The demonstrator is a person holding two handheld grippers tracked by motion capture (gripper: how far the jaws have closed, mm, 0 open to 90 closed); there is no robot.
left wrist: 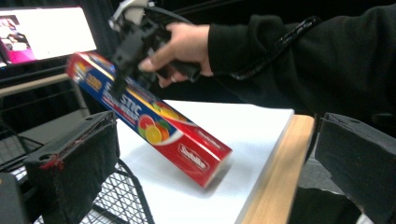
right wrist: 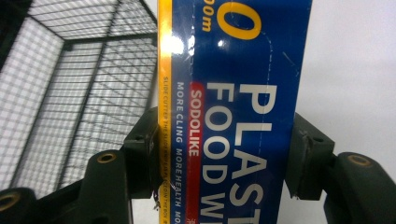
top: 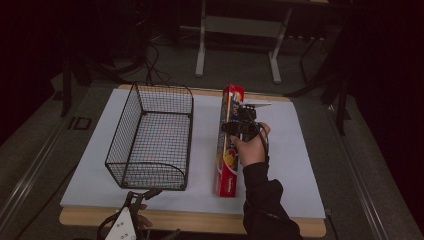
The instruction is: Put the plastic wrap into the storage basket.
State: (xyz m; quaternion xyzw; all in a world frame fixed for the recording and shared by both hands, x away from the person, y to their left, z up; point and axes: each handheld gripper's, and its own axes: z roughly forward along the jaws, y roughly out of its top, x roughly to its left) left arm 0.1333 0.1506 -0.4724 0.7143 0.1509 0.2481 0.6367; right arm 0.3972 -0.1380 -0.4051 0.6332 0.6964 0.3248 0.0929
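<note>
White table top [top: 300, 165] — a lit screen [left wrist: 44, 32] beyond.

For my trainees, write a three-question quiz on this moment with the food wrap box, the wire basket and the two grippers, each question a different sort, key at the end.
1. True or false: the food wrap box lies inside the wire basket.
2. Which gripper clamps the box: A left gripper, B right gripper?
3. Fill in: in the left gripper view the box is tilted, its ____ end raised off the white board.

Key: 1 false, it is beside the basket. 2 B. 3 far.
</note>
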